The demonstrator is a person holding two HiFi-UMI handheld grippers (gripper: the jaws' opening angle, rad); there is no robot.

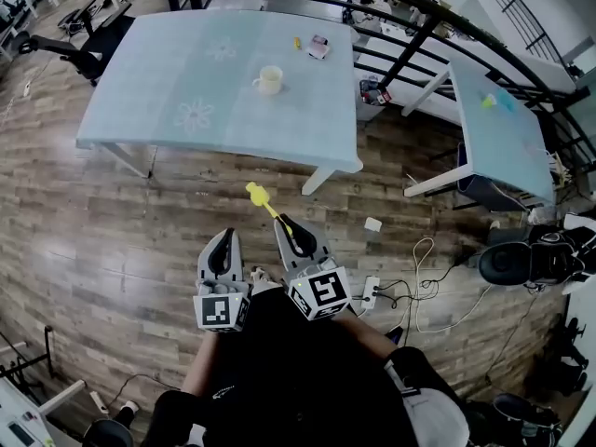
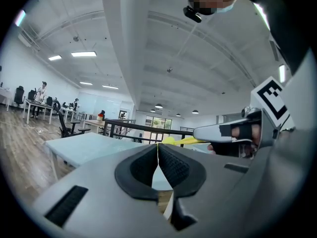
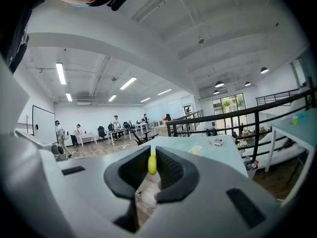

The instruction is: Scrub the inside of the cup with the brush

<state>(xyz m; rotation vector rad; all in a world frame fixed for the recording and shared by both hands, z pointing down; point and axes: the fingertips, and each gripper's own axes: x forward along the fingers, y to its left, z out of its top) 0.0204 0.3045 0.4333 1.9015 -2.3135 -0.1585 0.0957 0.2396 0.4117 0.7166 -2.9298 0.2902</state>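
A cream cup (image 1: 268, 80) stands on the light blue table (image 1: 168, 73) well ahead of me; in the right gripper view the cup (image 3: 196, 150) shows small beyond the jaws. My right gripper (image 1: 287, 224) is shut on the handle of a yellow brush (image 1: 264, 203), whose head points toward the table. The handle end (image 3: 152, 164) sits pinched between the pads. My left gripper (image 1: 224, 237) is beside it to the left, over the wood floor, shut with nothing in it (image 2: 158, 152). From the left gripper view the brush (image 2: 177, 141) shows at the right.
A second pale table (image 1: 503, 128) stands at the right behind a black railing (image 1: 419, 40). Small items (image 1: 318, 47) lie on the far part of the first table. Cables and a power strip (image 1: 371, 291) lie on the floor, with a small white box (image 1: 372, 223).
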